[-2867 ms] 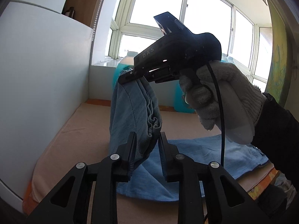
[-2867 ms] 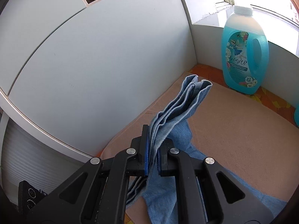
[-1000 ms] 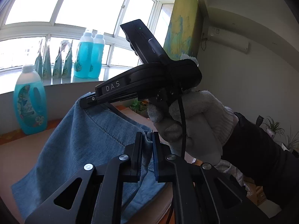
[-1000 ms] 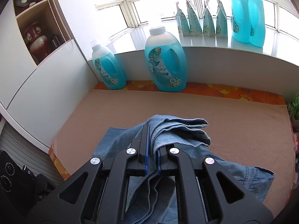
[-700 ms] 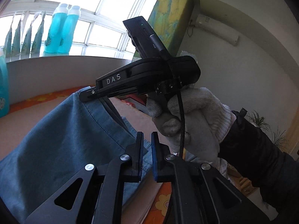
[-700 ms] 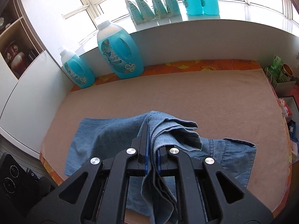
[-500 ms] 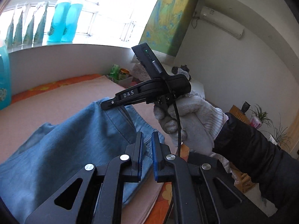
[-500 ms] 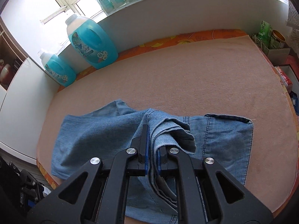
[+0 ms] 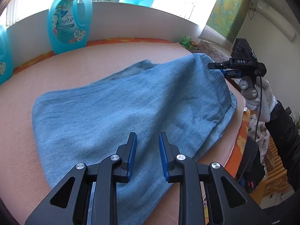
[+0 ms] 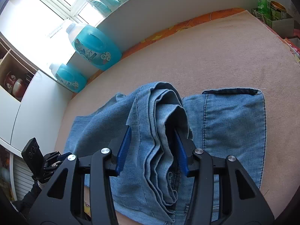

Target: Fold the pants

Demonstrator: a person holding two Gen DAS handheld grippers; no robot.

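The blue denim pants [image 9: 121,110] lie folded over on the beige padded surface [image 9: 78,71]. My left gripper [image 9: 146,143] is open just above the near part of the denim, holding nothing. My right gripper [image 10: 152,137] is open too, with a bunched stack of denim layers [image 10: 165,112] loose between its fingers. In the left wrist view the right gripper [image 9: 215,68] is at the raised far right corner of the fold. The lower layer with a stitched hem [image 10: 236,116] lies flat to the right. The left gripper's body [image 10: 45,163] shows at the lower left.
Two blue detergent bottles [image 10: 95,49] stand along the white back ledge [image 9: 150,16], with more bottles and pouches on the sill. A white cabinet [image 10: 28,108] bounds the left side. Boxes and a tin [image 10: 271,7] sit beyond the right edge. An orange patterned border [image 9: 241,140] marks the edge.
Both grippers carried the pant end across over the rest and lowered it. Both jaws have opened, and the denim now rests on the lower layer.
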